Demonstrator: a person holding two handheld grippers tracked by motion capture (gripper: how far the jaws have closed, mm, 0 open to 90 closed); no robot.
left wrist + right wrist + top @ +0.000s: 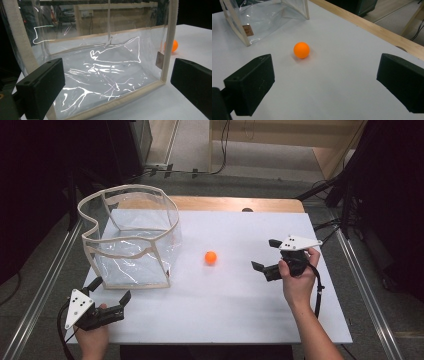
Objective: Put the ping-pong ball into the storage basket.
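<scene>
An orange ball (pixel 211 257) lies on the white table (pixel 235 310) between a clear, cream-edged bag (pixel 131 240) and the right gripper (pixel 266 257), jaws wide apart, while the left gripper (pixel 111 290), also agape, faces the bag's near corner

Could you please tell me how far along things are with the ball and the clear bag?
Nothing looks done yet: the small orange ball lies loose on the white table, outside the clear plastic bag with beige trim. Both the left tool and the right tool are open and empty. Any grasping remains.
</scene>
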